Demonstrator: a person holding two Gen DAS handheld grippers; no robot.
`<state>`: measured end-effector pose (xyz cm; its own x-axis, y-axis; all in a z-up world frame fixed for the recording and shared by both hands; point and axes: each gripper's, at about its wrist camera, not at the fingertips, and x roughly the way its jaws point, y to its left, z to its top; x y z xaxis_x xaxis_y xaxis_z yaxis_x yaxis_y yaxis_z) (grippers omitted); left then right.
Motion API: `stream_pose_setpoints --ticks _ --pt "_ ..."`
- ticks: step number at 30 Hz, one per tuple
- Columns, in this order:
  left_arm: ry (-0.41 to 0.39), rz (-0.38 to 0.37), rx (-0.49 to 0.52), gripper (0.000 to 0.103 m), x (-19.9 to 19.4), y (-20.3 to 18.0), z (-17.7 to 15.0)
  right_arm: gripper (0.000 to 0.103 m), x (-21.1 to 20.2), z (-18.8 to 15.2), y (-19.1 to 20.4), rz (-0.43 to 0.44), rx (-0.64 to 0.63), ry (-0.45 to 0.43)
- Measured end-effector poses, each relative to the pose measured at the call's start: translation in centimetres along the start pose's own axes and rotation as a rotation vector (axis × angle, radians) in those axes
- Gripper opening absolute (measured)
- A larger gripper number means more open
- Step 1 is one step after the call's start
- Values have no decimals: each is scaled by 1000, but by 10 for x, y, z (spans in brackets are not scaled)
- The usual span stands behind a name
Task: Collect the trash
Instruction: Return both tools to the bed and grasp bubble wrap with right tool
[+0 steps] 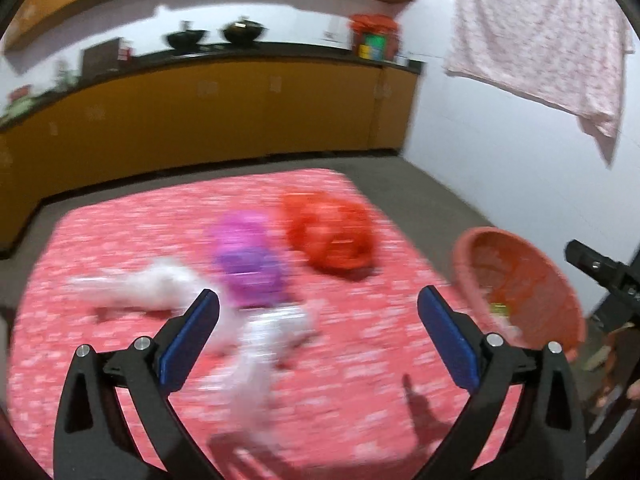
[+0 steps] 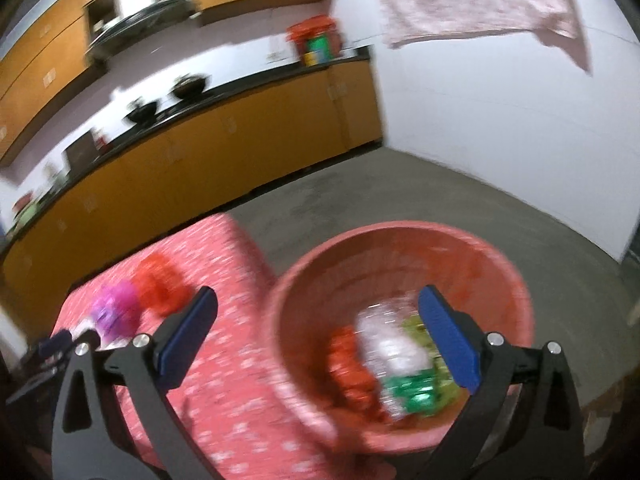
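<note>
The left tool (image 1: pixel 318 306) is held wide open with nothing in it, above a red mat (image 1: pixel 120 380). On the mat, a white wrapper (image 1: pixel 160 284) is seen at the left, then a purple bag (image 1: pixel 248 264), then a red bag (image 1: pixel 332 236). At the right, a red tub (image 2: pixel 400 240) with trash (image 2: pixel 396 368) inside is seen. The right tool (image 2: pixel 318 306) is held wide open and empty over it.

Your tongs (image 1: pixel 318 304) are matt black plastic with smooth blue pads (image 1: pixel 448 340). The basin (image 2: pixel 400 236) looks like smooth plastic; the mat (image 1: pixel 340 380) is patterned cloth, the floor (image 2: pixel 400 188) rough.
</note>
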<state>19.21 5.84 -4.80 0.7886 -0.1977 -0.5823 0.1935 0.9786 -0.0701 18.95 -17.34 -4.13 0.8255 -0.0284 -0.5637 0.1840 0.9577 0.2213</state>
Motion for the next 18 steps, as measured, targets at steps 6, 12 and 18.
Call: stream_pose_setpoints --ticks 6,12,18 --pt "14 189 -97 99 -16 87 -18 98 20 -17 85 138 -109 88" --pt "24 294 -197 99 -27 144 -33 98 41 -44 161 211 -183 168" --pt "22 333 -218 99 -26 168 -33 88 65 -63 205 204 -242 237"
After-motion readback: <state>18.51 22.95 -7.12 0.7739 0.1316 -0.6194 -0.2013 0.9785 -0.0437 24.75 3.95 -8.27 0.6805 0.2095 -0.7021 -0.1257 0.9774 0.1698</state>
